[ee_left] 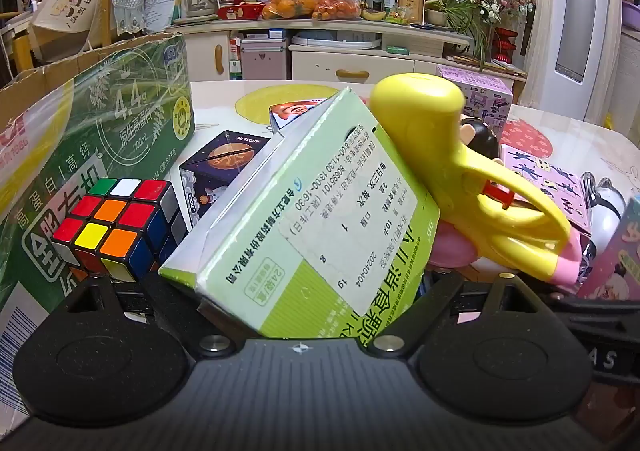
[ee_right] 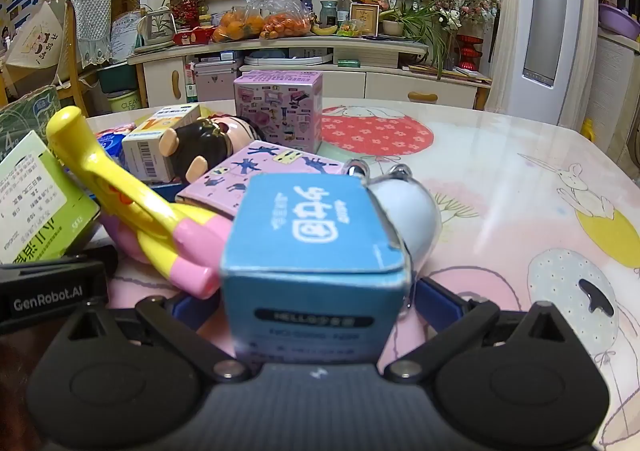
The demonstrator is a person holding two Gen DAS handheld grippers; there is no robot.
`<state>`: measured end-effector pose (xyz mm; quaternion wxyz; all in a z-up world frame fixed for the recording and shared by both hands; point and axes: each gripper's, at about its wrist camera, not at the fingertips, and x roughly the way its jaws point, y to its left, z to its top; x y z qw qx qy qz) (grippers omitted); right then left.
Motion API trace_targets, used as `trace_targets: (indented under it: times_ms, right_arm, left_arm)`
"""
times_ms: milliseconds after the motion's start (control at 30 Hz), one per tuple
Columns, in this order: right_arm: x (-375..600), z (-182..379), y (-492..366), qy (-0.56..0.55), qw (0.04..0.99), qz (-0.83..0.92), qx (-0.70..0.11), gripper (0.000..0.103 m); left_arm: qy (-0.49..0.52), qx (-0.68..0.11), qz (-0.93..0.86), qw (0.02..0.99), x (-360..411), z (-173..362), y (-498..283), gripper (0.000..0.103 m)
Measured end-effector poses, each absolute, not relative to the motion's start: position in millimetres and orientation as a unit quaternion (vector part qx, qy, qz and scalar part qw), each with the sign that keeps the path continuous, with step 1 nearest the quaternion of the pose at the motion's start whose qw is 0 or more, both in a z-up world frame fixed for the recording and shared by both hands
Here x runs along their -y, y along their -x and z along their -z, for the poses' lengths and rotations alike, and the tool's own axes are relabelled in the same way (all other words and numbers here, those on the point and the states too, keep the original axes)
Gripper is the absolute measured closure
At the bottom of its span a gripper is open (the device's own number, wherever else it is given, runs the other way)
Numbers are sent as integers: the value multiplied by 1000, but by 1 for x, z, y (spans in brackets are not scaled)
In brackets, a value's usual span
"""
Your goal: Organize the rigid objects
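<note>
Both grippers have their jaws wide open. The left gripper [ee_left: 300,291] has the green box [ee_left: 304,211] leaning between its jaws, beside the cube [ee_left: 120,227]. The right gripper [ee_right: 316,315] has the blue box [ee_right: 316,247] between its jaws, on the table [ee_right: 500,171].

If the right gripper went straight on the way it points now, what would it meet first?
Most likely the blue box, which already sits between the open right gripper arms, dead ahead. The round pale-blue object lies just behind it; exact depth is unclear.
</note>
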<state>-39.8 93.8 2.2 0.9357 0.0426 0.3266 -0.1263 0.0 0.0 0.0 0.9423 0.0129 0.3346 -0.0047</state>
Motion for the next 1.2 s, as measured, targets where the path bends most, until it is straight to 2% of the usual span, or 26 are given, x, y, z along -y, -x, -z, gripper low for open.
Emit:
trace_targets:
  times_ms: [333,567,1200]
  right_arm:
    - [-98,3,70,-68,938,120,-319,1]
    - [-111,-21,95,-64,945,117,-298,1]
    - [-182,-92,156,-38,965,82,-245,2]
  left_arm:
    - [-19,-348,11,937,-3,-4,20,0]
    - [-29,-345,22,938,-17,-20,31,0]
    - [-71,-268,-3,961,-77,-85,101,0]
